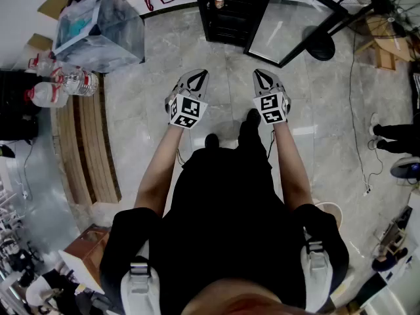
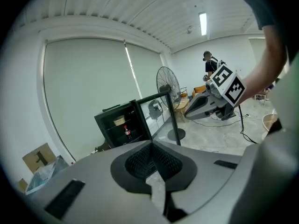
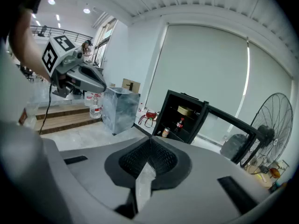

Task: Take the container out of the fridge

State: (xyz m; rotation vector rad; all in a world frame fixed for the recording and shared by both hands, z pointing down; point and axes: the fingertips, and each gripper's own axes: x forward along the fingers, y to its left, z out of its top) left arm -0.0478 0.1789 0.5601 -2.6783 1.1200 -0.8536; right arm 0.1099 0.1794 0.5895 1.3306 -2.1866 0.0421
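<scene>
Grey fingers of the left gripper are pressed together with nothing between them; the right gripper is likewise closed and empty. Both are held out in front of the person, side by side, well apart from the fridge. Pale stone floor lies between the person and the fridge. A cable trails along the right, off the direct line but a trip risk if the approach drifts that way. The glass door stands open, swung to the right (its edge sits near the right gripper's likely path, so a careless reach could knock it or swing it). The container, tan and round, sits on the upper shelf inside. A cola bottle stands on the shelf below it, and a can sits lower still. Main hazards, as I judge them:
- arriving with the fingers closed and shoving the container back instead of taking it;
- scraping in the tight gap above it;
- dipping on withdrawal and toppling the bottle;
- a shallow pinch on the rounded wall slipping once the container clears the shelf edge.
</scene>
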